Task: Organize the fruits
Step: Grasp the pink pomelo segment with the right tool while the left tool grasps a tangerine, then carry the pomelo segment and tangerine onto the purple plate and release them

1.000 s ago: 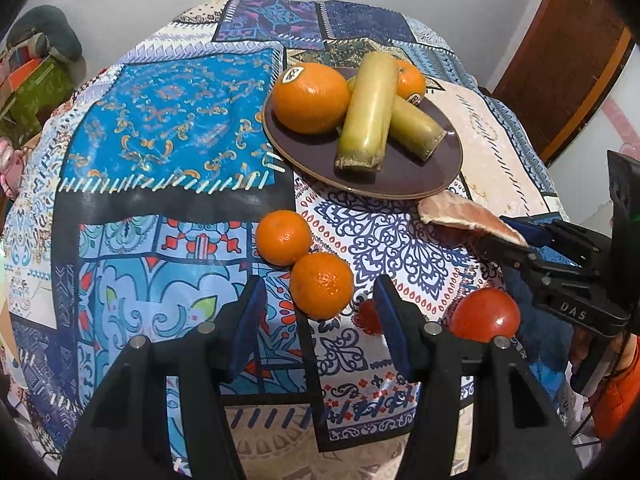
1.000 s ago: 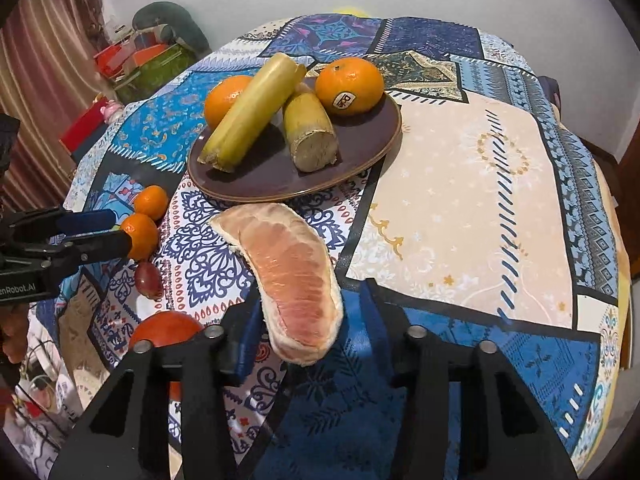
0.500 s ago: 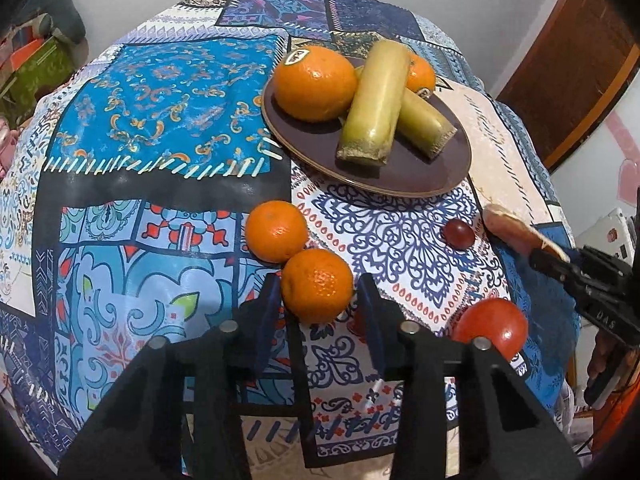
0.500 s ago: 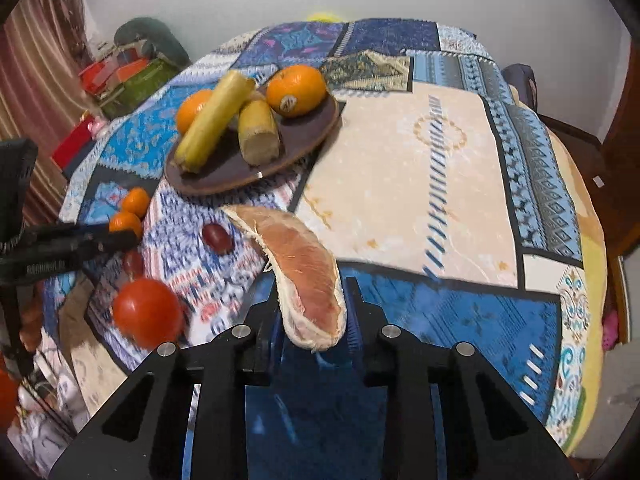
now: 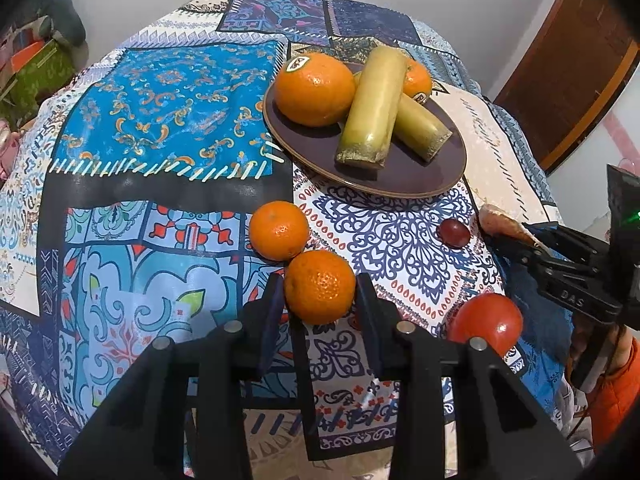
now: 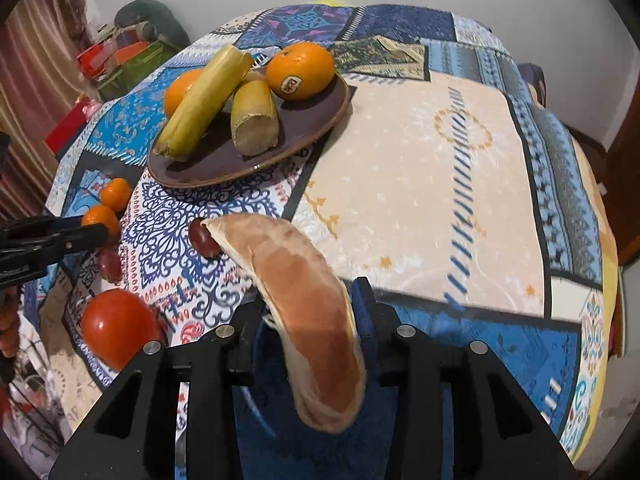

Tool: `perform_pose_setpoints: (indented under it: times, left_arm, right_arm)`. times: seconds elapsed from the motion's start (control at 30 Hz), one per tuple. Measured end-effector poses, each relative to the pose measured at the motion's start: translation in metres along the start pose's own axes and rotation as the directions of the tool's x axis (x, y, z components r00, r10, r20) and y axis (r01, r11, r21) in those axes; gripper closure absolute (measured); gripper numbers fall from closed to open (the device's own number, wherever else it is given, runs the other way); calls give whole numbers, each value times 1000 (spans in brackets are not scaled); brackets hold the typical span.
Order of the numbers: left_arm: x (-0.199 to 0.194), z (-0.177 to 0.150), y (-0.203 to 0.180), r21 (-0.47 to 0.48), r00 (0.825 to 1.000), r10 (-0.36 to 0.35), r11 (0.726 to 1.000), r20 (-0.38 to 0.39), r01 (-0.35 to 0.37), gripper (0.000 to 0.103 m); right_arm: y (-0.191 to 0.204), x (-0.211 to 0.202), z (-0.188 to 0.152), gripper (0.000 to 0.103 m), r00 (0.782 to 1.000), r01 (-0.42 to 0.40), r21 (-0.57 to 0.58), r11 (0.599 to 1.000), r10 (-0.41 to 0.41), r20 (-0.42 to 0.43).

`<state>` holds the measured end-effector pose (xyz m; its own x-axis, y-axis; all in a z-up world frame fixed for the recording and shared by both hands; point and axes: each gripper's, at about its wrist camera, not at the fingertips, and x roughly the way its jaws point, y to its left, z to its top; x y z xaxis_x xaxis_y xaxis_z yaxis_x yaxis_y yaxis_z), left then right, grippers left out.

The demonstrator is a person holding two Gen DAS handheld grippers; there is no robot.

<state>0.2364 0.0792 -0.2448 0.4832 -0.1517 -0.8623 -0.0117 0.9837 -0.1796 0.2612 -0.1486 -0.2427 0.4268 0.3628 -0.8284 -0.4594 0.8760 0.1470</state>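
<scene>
**Hand-held grippers loaded, plate lies far of both**

Hand-held gripper on the right is clamped on a pomelo segment, pads pressing its near half; its jaws have just been easing wider, yet the segment sits between them and is lifted off the surface. The segment's long axis runs from near-right to far-left, its free tip pointing toward the brown plate. That plate stands far and to the left of this gripper (already carrying two oranges and two sugarcane pieces), so the bare strip of plate along its near rim looks like the likeliest landing spot, and the curved segment would probably need to lie along that rim rather than across it.

The left hand-held gripper is closed on a small mandarin, both pads against its sides; from this view I cannot tell whether the fruit has left the cloth. The plate is far and slightly right of it, and this gripper appears the nearer of the two.

A second mandarin touches the held one on its far-left side. A tomato lies near-right, a dark grape between plate and tomato.
</scene>
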Motion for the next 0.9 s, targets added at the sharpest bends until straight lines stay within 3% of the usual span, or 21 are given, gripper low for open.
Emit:
perform_pose_setpoints:
  times: [0.17,0.37,0.9]
  left_arm:
    - [-7,1,3,-15,1000,-1,1000,14,1,67]
    - [-17,6,-1,-7,999,-5,1000,38,5,67]
    - [-31,45,-13,28,992,-15,1000,129,12,67]
  right_arm:
    - [2,5,7,63,1000,-8,-8,1000,8,0]
    - [0,0,6,78,999,-25,30,999,24,22]
    - [5,-41,40,79,984,-15,9,1000,13,176]
